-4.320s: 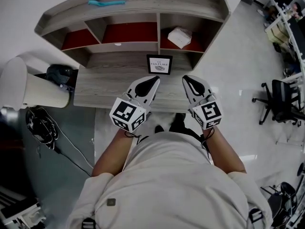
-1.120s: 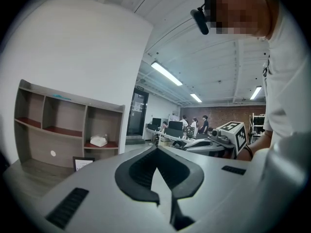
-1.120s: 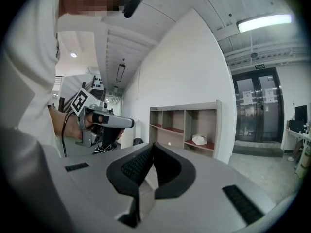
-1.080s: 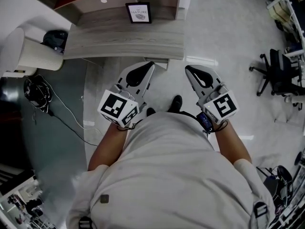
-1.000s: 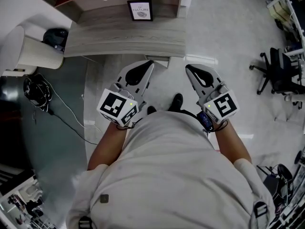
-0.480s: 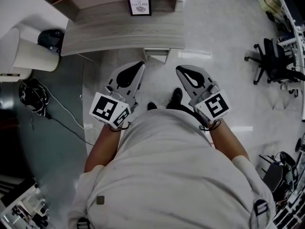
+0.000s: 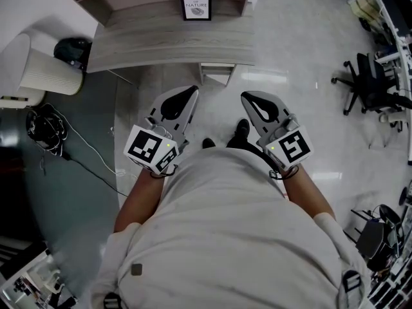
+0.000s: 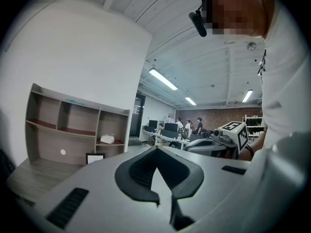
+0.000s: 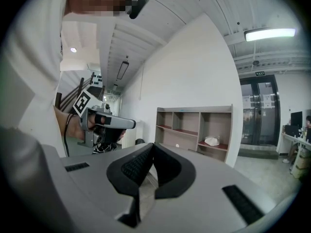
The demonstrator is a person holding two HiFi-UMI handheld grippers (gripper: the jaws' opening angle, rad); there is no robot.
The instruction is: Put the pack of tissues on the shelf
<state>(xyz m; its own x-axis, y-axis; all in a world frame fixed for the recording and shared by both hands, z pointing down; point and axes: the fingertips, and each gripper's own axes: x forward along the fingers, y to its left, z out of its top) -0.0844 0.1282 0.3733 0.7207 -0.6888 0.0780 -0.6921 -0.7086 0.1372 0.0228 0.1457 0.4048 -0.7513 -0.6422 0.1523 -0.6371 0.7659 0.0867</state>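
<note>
In the lower right compartment of the shelf (image 8: 77, 130), on its red board, we see the pack of tissues (image 8: 107, 139) lying flat, its long axis along the board's front edge; which end faces where we cannot tell at this range. We hold the left gripper (image 7: 194, 89) and the right gripper (image 7: 244, 96) before our waist, side by side and apart, forearms bent. Their jaws aim toward the front edge of the desk (image 7: 167, 40) and stop well short of it, over the floor. Both pairs of jaws are pressed together with nothing between them. The pack looks white, soft and slightly rumpled, well apart from either gripper.
</note>
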